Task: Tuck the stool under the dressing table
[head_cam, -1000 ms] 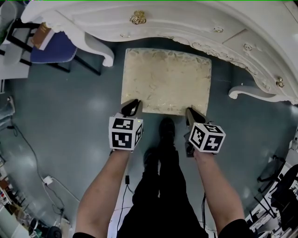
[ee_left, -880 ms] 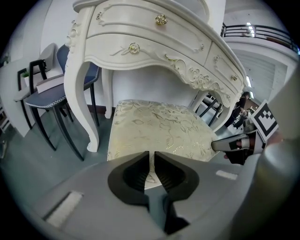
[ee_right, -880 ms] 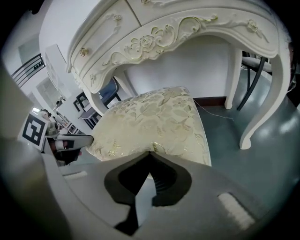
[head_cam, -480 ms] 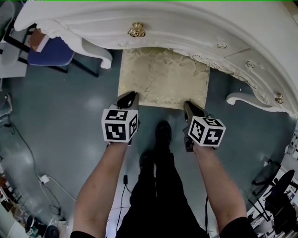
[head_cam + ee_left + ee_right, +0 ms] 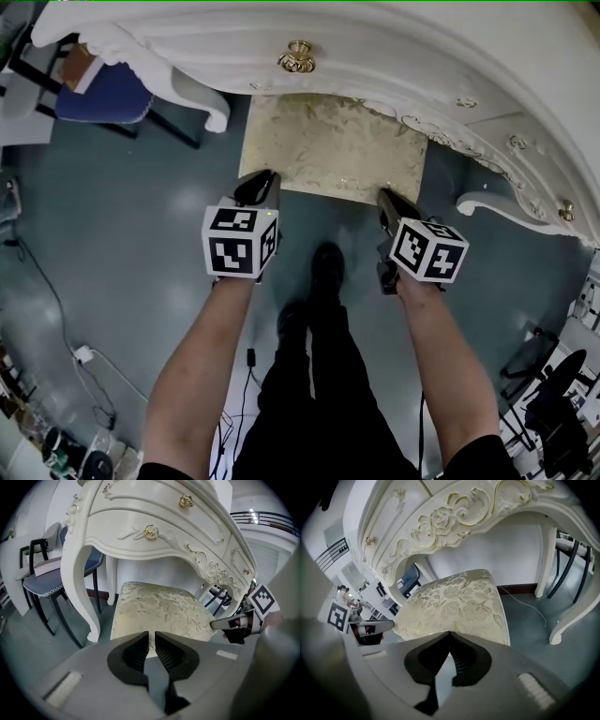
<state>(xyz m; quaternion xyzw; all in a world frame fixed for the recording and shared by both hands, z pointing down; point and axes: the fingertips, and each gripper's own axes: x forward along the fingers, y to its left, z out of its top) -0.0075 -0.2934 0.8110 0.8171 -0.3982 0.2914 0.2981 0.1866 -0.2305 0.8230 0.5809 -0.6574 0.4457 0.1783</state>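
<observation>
The stool (image 5: 328, 150), a cream floral cushioned seat, stands on the grey floor with its far part under the white carved dressing table (image 5: 394, 47). My left gripper (image 5: 258, 187) is shut, its tips at the stool's near left corner. At the near right corner my right gripper (image 5: 387, 202) is also shut. In the left gripper view the jaws (image 5: 151, 637) stand almost together against the stool's (image 5: 159, 611) near edge, below the table's (image 5: 140, 531) drawers. The right gripper (image 5: 450, 634) meets the cushion (image 5: 454, 602) the same way.
The table's curved legs (image 5: 202, 103) (image 5: 506, 202) flank the stool on both sides. A black chair with a blue seat (image 5: 98, 94) stands at the left. The person's legs and shoe (image 5: 323, 272) are between the grippers. Cables (image 5: 84, 354) lie on the floor at the left.
The stool has slid further under the dressing table, so less of the cushion shows. Both grippers have moved forward with its near edge.
</observation>
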